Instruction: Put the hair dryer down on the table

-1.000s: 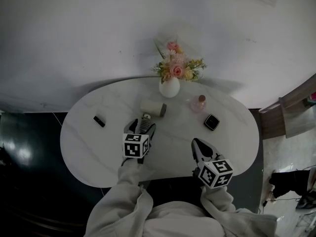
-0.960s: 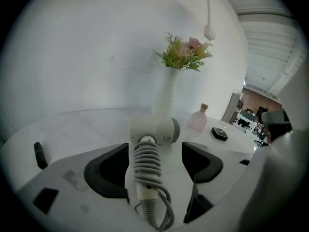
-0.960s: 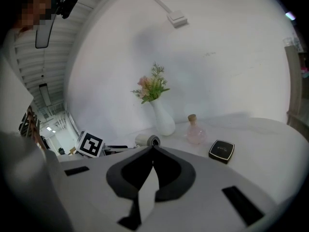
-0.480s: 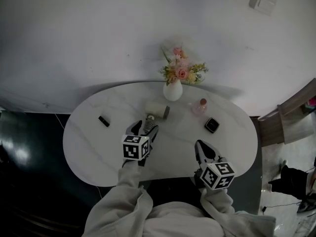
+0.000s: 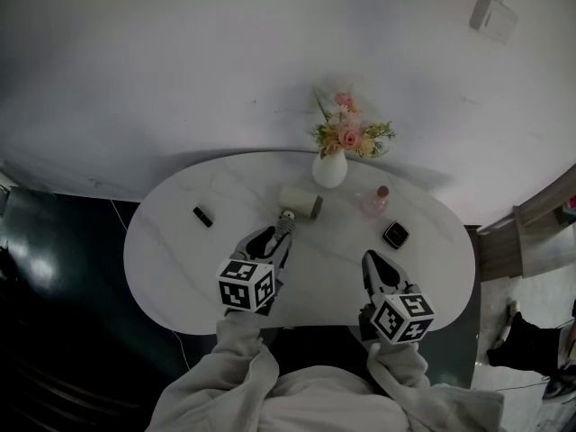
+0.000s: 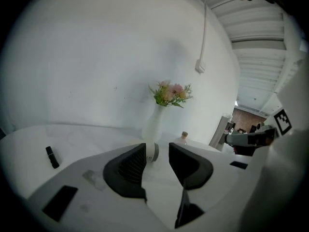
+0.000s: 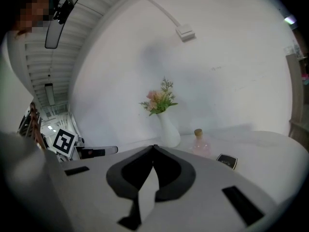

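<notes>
White table — hair dryer lying on it near vase, just ahead of left gripper; jaws apart, just been closing, nothing between. Right gripper — jaws together, empty.

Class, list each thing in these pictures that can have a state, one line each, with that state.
Hair dryer: lying on the table, not held.
Left claw: open, jaws just been closing, nothing between them.
Right claw: shut, empty.
Vase: upright, holding flowers.
Bottle: upright, capped.
Black case: lying flat.
</notes>
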A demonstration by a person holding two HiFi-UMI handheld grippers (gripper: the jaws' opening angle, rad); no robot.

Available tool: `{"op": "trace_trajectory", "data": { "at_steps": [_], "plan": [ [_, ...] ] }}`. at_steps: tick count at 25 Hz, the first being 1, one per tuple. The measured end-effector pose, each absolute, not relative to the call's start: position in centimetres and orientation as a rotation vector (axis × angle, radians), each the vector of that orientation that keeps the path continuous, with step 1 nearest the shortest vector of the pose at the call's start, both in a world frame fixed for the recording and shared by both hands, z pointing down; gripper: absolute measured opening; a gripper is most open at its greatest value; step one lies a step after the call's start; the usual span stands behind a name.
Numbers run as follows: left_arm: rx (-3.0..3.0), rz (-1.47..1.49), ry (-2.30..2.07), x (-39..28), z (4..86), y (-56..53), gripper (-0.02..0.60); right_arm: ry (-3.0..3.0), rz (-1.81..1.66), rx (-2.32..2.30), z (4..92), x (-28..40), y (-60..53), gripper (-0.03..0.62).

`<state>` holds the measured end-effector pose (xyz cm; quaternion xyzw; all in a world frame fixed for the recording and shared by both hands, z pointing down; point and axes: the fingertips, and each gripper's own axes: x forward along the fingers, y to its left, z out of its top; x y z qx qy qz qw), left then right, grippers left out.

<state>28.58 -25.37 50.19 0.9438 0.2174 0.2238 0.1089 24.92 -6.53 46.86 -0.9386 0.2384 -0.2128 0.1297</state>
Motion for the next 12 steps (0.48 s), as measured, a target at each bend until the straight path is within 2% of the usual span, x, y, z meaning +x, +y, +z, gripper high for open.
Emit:
{"op": "trace_trajectory", "data": {
  "at_steps": [7,12],
  "plan": [
    [2.763,0.546,0.585,26.5,48.4,-27.1,0.067,0.762,-0.577,-2.74,45.3,25.4,-8.0,0.051],
    [2.798,0.484,0.523,25.5,47.4,-28.9,0.037,0.801,-0.556,-2.761,44.7,25.8,-8.9,0.05]
  ]
}}
